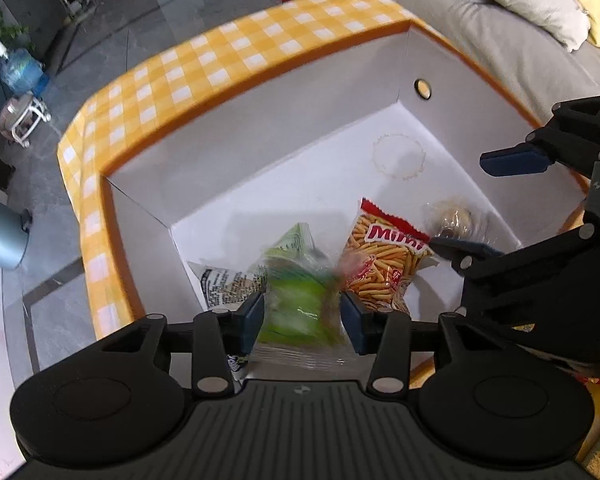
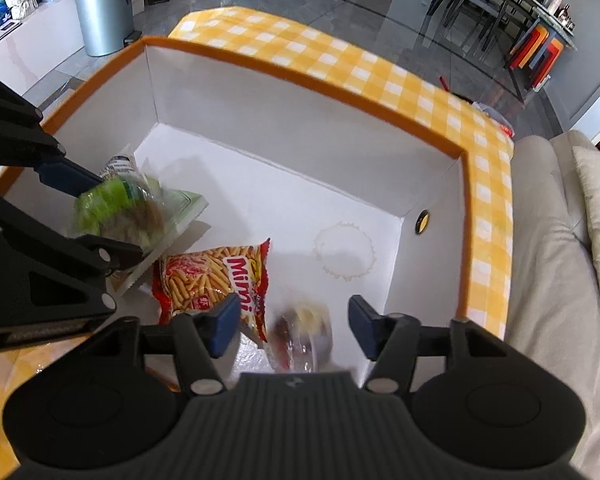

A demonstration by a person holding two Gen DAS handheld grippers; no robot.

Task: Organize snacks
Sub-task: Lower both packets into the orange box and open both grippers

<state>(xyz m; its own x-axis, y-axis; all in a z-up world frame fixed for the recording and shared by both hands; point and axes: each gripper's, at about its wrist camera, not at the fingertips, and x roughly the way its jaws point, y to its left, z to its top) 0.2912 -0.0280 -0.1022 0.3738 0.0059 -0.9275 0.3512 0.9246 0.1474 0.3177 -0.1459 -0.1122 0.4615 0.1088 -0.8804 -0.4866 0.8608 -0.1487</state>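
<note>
A white box with an orange rim (image 1: 260, 92) (image 2: 300, 76) stands on a yellow checked cloth. My left gripper (image 1: 302, 316) is shut on a green snack packet (image 1: 300, 300) and holds it over the box; the packet also shows in the right wrist view (image 2: 116, 208). A red Mimi snack bag (image 1: 384, 256) (image 2: 212, 276) lies on the box floor. A clear wrapped pastry (image 1: 456, 220) (image 2: 304, 332) lies beside it. My right gripper (image 2: 294, 324) is open just above the pastry, apart from it; it also shows in the left wrist view (image 1: 472, 208).
A printed white packet (image 1: 228, 284) lies on the box floor under the green one. A beige sofa (image 2: 552, 260) with a cushion stands on the right. A grey bin (image 2: 104, 8) and a water bottle (image 1: 20, 68) stand on the tiled floor beyond.
</note>
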